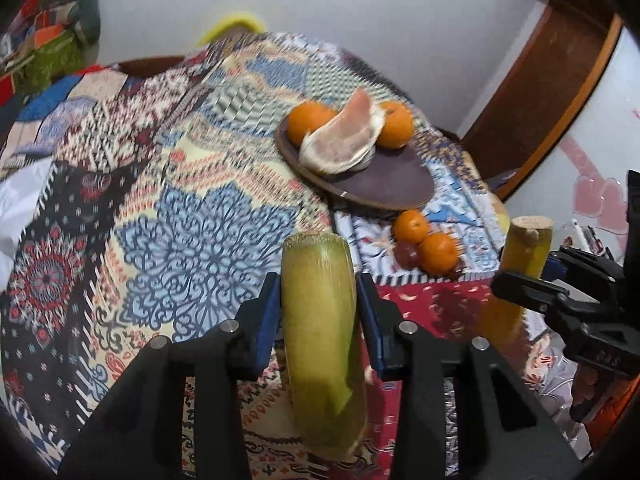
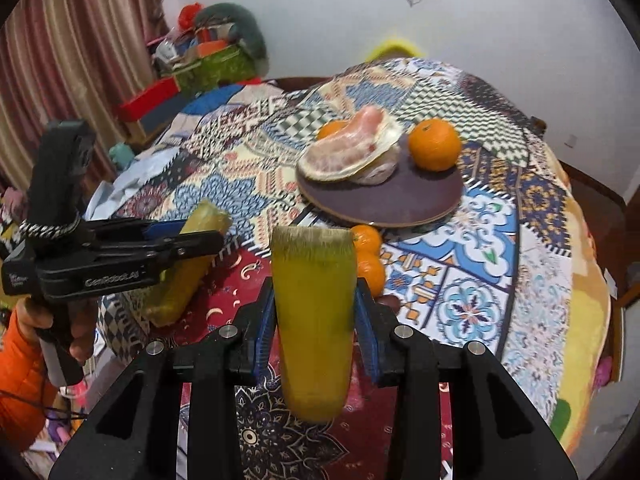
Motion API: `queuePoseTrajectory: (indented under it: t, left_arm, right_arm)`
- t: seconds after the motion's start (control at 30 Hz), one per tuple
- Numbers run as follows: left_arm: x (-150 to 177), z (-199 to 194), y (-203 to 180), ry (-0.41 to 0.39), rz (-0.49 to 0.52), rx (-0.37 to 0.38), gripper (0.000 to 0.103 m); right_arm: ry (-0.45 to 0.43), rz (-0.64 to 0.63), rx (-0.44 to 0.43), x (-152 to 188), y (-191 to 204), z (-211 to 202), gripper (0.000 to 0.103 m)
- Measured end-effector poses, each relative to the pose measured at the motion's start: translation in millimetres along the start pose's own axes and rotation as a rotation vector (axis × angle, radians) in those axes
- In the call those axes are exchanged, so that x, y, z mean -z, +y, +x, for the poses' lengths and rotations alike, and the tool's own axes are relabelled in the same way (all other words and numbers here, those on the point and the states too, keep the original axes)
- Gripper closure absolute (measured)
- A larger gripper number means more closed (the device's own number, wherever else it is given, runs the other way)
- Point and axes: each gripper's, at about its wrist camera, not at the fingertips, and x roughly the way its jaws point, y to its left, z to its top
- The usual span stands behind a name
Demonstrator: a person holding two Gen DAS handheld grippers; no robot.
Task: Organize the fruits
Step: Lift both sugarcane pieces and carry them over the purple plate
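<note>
Left wrist view: left gripper [image 1: 318, 312] has its jaws clamped on a pale yellow-green stalk piece [image 1: 320, 320], fibrous at the cut end, smooth and waxy along the sides, roughly cylindrical, looks like sugarcane. It is held off the surface [image 1: 168, 208], which is covered in a busy patchwork cloth. Far right of centre: dark round plate [image 1: 384, 188], matte, holding two oranges [image 1: 308, 122] and a peeled pomelo segment [image 1: 344, 136] with its papery white pith. Just near the plate, on the cloth, two small mandarins [image 1: 424, 238] and a reddish fruit [image 1: 406, 254], touching one another. At the right edge, the right gripper [image 1: 532, 276] holds a second, yellower stalk piece [image 1: 526, 248].

Right wrist view: right gripper jaws closed on that deeper-yellow stalk piece, frayed cut top, glossy sides. Left gripper at left, held by a hand [image 2: 76, 328] in an orange sleeve, gripping the paler piece. Plate far centre with the pomelo and oranges; mandarins partly hidden behind the held piece.

Progress, my read: partway. Plate part-filled; both stalk pieces are lifted but not placed, and the mandarins and red fruit are loose on the cloth.
</note>
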Motion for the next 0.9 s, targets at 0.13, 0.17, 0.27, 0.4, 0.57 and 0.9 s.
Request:
queuePoseTrajectory:
  t: [0.13,0.17,0.27,0.4,0.57,0.9]
  left_arm:
    - [-5,-13,-9,-0.040,0.024,0.034,0.066]
    - [-7,-16,-11,-0.050,0.031,0.040,0.066]
    - [-10,-25,-18,-0.079,0.045,0.067,0.066]
    - [-13,-32,-24,-0.111,0.047,0.093,0.066]
    - [-18,-40,-28,-0.145,0.046,0.101,0.066]
    - [-35,-42,-38,-0.175,0.041,0.067,0.067]
  right_arm:
    - [-0.025,0.027,0.021,-3,-2,-9,0.070]
    - [-0.031,0.038,0.024,-4,-3,-11,0.070]
    - [-0.044,0.068,0.032,-5,-8,-17,0.070]
    - [-0.064,0.102,0.036,-8,-16,-25,0.070]
    - [-0.089,0.119,0.048,-12,-24,-34,0.070]
    - [-0.134,0.123,0.046,-21,-48,-42,0.070]
